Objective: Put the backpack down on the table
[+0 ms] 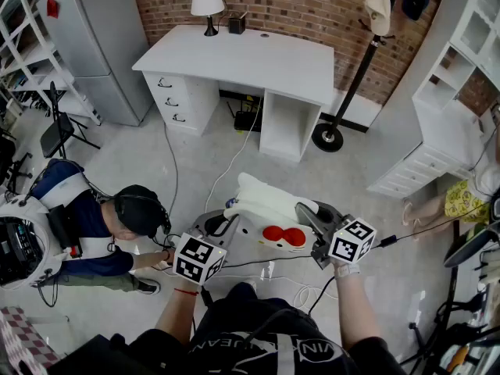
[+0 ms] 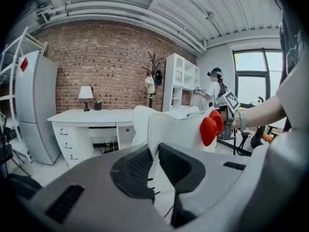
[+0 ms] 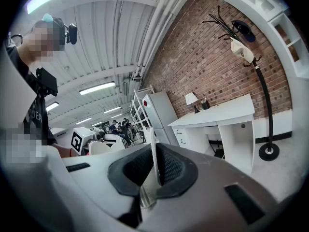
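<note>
Holding the white backpack [image 1: 266, 205] up over the floor, well apart from the tabletop [image 1: 242, 61]. Pinching its white edge in the left hand-held gripper [image 2: 155, 166], a thin white strip in the right hand-held gripper [image 3: 153, 170]. Judging it soft, light, saggy; favouring seams and straps over the body.

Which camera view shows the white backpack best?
The head view: nearly the whole backpack shows from above, over the floor, with its red bow. The left gripper view shows one side and the bow, close. The right gripper view shows only a thin white edge of it between the jaws.
</note>
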`<act>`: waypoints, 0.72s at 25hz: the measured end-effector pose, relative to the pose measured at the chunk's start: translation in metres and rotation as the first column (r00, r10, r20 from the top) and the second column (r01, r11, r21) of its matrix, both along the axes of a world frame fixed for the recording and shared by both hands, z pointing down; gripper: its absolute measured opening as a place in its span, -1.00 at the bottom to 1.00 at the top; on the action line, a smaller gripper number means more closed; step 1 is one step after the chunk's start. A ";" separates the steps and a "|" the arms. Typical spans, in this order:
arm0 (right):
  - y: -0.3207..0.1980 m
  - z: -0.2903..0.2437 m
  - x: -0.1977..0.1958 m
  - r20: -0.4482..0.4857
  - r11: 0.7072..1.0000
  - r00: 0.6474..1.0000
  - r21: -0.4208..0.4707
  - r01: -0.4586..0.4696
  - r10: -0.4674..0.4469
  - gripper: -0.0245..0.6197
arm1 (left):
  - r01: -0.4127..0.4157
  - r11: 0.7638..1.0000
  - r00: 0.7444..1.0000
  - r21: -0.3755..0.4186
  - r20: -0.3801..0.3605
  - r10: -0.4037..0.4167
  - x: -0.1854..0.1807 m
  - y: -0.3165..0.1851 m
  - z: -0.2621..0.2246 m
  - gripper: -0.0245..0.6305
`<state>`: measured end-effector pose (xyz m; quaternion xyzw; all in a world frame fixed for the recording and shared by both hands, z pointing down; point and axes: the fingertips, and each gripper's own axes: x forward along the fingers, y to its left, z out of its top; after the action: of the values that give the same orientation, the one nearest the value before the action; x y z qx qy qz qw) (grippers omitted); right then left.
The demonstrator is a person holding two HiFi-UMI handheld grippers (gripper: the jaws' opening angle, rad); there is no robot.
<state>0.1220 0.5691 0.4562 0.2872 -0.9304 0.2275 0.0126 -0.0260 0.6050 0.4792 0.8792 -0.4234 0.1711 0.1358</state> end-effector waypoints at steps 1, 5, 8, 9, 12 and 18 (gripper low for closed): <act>-0.004 0.002 0.000 0.000 1.000 1.000 0.000 -0.002 0.002 -0.89 | -0.001 1.000 1.000 0.002 0.000 0.001 -0.001 -0.004 0.001 -0.82; -0.020 0.005 -0.003 -0.006 1.000 1.000 0.003 -0.010 0.010 -0.89 | -0.007 1.000 1.000 0.005 -0.001 0.007 -0.004 -0.020 0.003 -0.82; -0.031 0.006 -0.008 -0.014 1.000 1.000 0.003 -0.012 0.012 -0.89 | -0.006 1.000 1.000 0.005 -0.006 0.006 -0.008 -0.030 0.004 -0.81; -0.033 0.007 -0.009 -0.015 1.000 1.000 0.001 -0.012 0.012 -0.89 | -0.005 1.000 1.000 0.004 -0.008 0.005 -0.009 -0.033 0.005 -0.81; -0.046 0.007 -0.010 -0.016 1.000 1.000 0.000 -0.009 0.009 -0.89 | 0.002 1.000 1.000 0.003 -0.013 -0.002 -0.010 -0.044 0.006 -0.81; -0.080 0.011 -0.013 -0.008 1.000 1.000 0.001 0.000 0.000 -0.89 | 0.022 1.000 1.000 0.004 -0.012 -0.022 -0.012 -0.075 0.009 -0.82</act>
<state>0.1089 0.4891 0.4668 0.2882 -0.9304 0.2260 0.0162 -0.0384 0.5297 0.4881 0.8757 -0.4326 0.1635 0.1386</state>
